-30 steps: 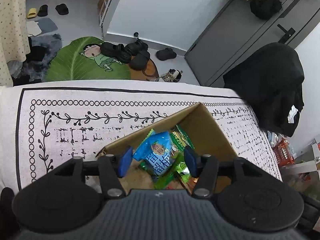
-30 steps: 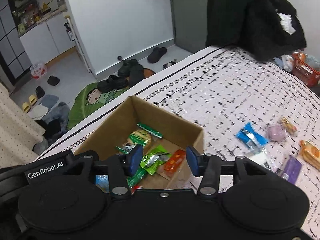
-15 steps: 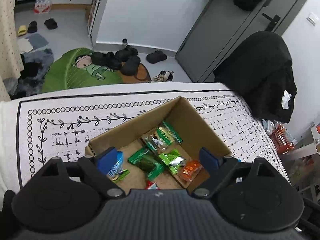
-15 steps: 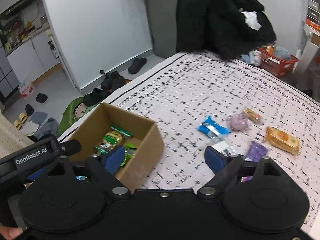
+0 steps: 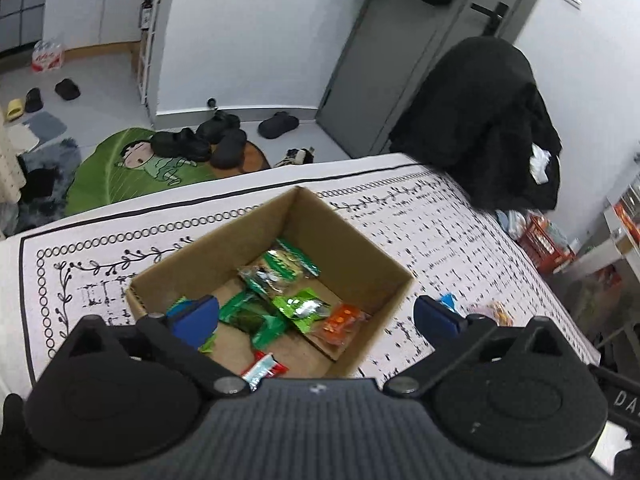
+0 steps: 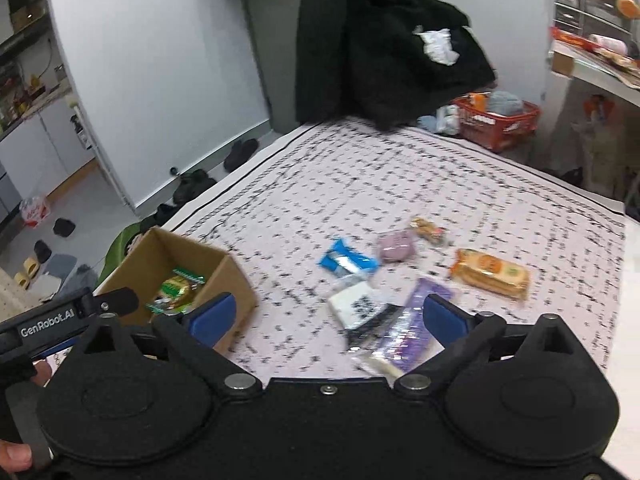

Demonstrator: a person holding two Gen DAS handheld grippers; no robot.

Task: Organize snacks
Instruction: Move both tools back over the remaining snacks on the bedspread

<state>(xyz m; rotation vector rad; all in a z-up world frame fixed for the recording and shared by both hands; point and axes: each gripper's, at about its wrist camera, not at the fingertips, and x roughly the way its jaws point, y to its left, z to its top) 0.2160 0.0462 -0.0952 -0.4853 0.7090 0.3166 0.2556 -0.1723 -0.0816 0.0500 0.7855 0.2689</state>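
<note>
Both grippers have swung rightward, their fingers just spreading wide with nothing between: left gripper [image 5: 316, 314] tilts down over the cardboard box [image 5: 352, 248], right gripper [image 6: 326, 316] over loose snacks [image 6: 490, 272] on the bed [image 6: 460, 184].

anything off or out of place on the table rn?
Nothing spilled or damaged. The cardboard box sits upright with packets inside. What's out of place is the unsorted lot beside it: a blue packet, a purple round snack, an orange pack and a purple wrapper overlapping a white packet. Both grippers are open and empty.
</note>
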